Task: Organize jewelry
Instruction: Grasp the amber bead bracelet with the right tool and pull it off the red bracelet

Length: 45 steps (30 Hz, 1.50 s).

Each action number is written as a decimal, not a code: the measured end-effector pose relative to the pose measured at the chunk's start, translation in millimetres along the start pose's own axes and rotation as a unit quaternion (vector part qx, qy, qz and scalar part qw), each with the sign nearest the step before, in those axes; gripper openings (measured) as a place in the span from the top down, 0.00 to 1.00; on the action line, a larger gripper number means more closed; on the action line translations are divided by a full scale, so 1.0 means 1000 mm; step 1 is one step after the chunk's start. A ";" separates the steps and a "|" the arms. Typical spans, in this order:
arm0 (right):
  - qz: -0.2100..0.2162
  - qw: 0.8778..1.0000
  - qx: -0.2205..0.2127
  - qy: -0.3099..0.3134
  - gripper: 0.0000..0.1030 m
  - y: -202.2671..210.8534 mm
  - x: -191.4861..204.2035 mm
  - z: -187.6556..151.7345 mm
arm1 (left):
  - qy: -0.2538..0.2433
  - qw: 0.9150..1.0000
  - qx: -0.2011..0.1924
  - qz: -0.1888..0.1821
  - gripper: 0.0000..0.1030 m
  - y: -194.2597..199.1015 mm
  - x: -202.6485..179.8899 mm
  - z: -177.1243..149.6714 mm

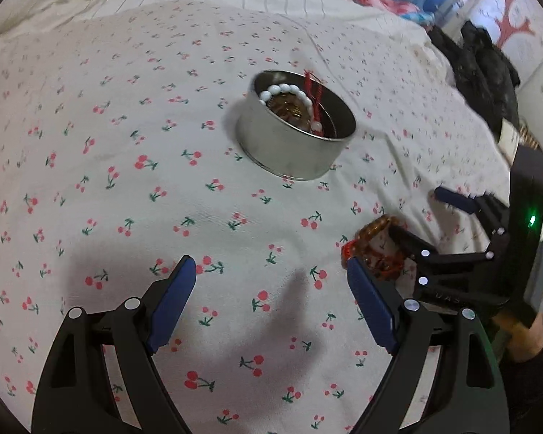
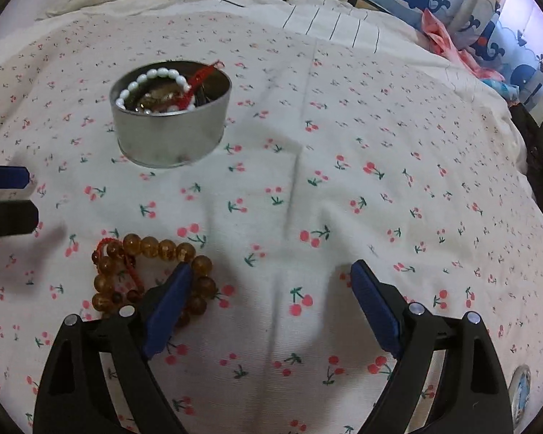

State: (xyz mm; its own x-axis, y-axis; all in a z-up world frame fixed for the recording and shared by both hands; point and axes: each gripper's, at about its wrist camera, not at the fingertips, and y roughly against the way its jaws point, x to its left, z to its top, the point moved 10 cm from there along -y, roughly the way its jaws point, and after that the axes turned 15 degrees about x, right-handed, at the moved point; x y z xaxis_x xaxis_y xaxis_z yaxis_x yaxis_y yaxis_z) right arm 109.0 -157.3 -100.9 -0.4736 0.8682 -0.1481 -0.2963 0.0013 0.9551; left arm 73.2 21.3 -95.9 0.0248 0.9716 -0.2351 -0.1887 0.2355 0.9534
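left fingers (image 1: 184, 275) spread | right fingers (image 2: 179, 282) spread beside amber bracelet (image 2: 152, 246) | tin (image 2: 170, 133) apart

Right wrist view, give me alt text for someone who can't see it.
An amber bead bracelet lies on a cherry-print sheet, partly under one finger of the open right gripper. Farther off stands a round metal tin holding a white bead bracelet.

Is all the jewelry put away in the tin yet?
Not quite. A white bead bracelet and a red cord already sit in the round tin. The right claw is open, with one finger by the amber bead bracelet on the cherry sheet, not gripping it. That bracelet is left.
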 end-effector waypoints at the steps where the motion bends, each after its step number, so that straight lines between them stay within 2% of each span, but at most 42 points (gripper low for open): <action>1: -0.004 1.000 0.000 0.003 0.16 0.000 0.001 0.000 | -0.011 1.000 -0.002 0.007 0.21 -0.001 -0.005 0.001; 7: 0.002 1.000 0.002 0.000 0.14 -0.005 -0.001 -0.001 | -0.037 0.999 -0.005 0.028 0.21 -0.015 -0.025 0.012; 8: 0.004 1.000 0.002 -0.001 0.14 -0.004 -0.002 -0.002 | -0.047 0.998 0.000 0.040 0.21 -0.020 -0.028 0.012; 11: 0.002 1.000 0.004 0.000 0.11 -0.007 -0.006 -0.001 | -0.088 0.989 0.008 0.120 0.21 -0.032 -0.030 0.008; 15: -0.016 1.000 0.008 -0.006 0.11 -0.009 -0.016 0.000 | -0.075 0.986 0.018 0.146 0.19 -0.034 -0.015 0.005; 19: -0.029 0.999 0.010 -0.025 0.11 -0.006 -0.030 -0.004 | -0.068 0.989 0.008 0.134 0.19 -0.029 -0.017 0.009; 21: -0.010 0.999 0.015 -0.029 0.11 -0.007 -0.028 -0.005 | -0.069 0.995 -0.012 0.077 0.19 -0.019 -0.032 0.014; 22: -0.005 1.000 0.017 -0.025 0.11 -0.009 -0.026 -0.004 | -0.070 0.995 -0.018 0.063 0.19 -0.017 -0.038 0.017; 24: -0.011 1.000 0.016 -0.014 0.11 -0.009 -0.021 -0.005 | -0.074 0.996 -0.023 0.043 0.19 -0.017 -0.048 0.021; 25: -0.012 1.000 0.015 -0.012 0.11 -0.009 -0.020 -0.005 | -0.076 0.996 -0.016 0.047 0.19 -0.023 -0.053 0.022; 29: -0.003 1.000 0.020 -0.018 0.11 -0.009 -0.021 -0.008 | -0.088 0.992 0.002 0.089 0.17 -0.047 -0.057 0.020; 32: -0.020 1.000 0.019 -0.008 0.11 -0.010 -0.023 -0.008 | -0.094 0.990 0.002 0.104 0.16 -0.047 -0.058 0.018; 36: -0.066 0.998 0.014 -0.008 0.08 -0.008 -0.034 -0.009 | -0.118 0.979 0.006 0.168 0.14 -0.048 -0.055 0.017; 38: -0.081 0.996 0.014 -0.025 0.09 -0.007 -0.046 -0.009 | -0.104 0.977 0.005 0.187 0.14 -0.042 -0.045 0.016; 42: -0.080 0.996 0.014 -0.038 0.09 -0.004 -0.056 -0.012 | -0.046 0.971 -0.008 0.234 0.14 -0.017 0.002 0.022; 43: -0.071 0.997 0.015 -0.035 0.09 -0.004 -0.052 -0.013 | -0.036 0.974 -0.012 0.222 0.15 -0.013 0.006 0.022; 45: -0.047 0.999 0.018 -0.016 0.09 -0.006 -0.037 -0.014 | -0.028 0.990 -0.026 0.139 0.15 -0.007 -0.005 0.027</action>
State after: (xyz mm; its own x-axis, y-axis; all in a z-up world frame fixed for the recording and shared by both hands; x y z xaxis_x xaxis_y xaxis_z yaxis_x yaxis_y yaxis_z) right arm 116.9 -196.4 -105.0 -0.4188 0.8784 -0.2300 -0.3085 0.1006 0.9459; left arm 101.0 15.0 -96.7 0.0187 0.9987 0.0475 -0.2457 -0.0415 0.9685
